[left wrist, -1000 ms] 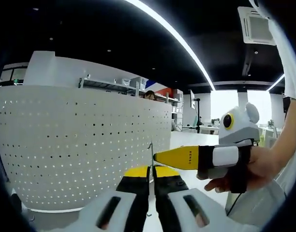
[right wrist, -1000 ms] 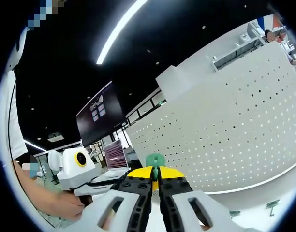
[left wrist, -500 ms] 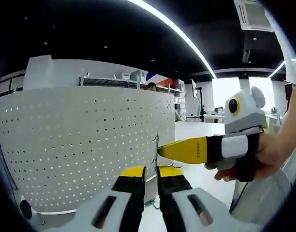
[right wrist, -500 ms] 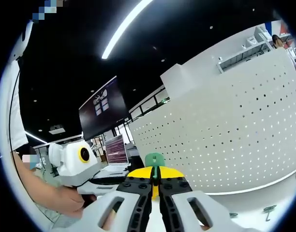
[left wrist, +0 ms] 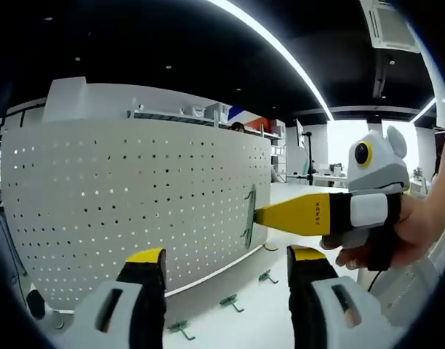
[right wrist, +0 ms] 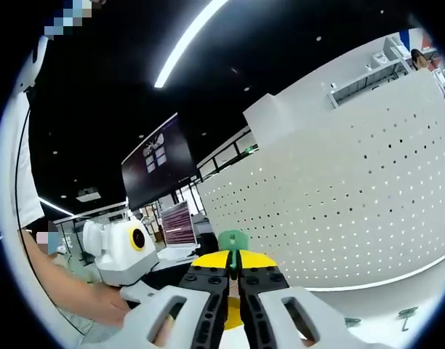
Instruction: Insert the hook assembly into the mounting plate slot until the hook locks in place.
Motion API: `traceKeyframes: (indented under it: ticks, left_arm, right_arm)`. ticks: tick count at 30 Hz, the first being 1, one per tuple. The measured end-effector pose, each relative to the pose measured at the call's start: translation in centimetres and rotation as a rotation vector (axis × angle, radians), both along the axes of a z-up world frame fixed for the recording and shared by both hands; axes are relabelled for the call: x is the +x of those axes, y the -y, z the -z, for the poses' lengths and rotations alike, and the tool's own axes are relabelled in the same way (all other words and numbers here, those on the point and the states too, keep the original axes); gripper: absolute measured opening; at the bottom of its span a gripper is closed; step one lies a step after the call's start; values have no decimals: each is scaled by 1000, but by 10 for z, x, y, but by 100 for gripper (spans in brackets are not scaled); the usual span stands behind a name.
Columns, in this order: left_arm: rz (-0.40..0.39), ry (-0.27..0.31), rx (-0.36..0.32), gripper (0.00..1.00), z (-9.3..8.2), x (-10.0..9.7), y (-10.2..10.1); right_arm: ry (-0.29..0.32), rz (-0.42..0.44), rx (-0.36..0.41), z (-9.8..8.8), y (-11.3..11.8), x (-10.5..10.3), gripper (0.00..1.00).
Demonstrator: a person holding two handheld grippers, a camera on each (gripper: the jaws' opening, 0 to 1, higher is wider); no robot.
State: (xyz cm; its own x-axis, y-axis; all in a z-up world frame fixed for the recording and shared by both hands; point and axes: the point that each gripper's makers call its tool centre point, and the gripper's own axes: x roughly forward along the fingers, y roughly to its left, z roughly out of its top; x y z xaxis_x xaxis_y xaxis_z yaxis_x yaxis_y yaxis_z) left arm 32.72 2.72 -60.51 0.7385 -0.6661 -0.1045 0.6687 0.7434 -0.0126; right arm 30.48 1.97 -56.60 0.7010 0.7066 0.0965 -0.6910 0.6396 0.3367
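A green hook is clamped by the right gripper against a white pegboard; the left gripper is held released.

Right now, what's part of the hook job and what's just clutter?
In the job:
- green hook, clamped in the right gripper
- white pegboard
- left gripper, open

Lying about:
- spare hooks on the table
- wall screen
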Motion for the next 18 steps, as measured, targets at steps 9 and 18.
traceKeyframes:
  ticks: [9,18]
  left_arm:
    - [-17,7,15,83,4,0,-3]
    - [-41,4,16,81,5,0,-13]
  right_arm:
    - [-1,3,-10,1,1,-1,1]
    - [90,62,-144,-8,15,11,1]
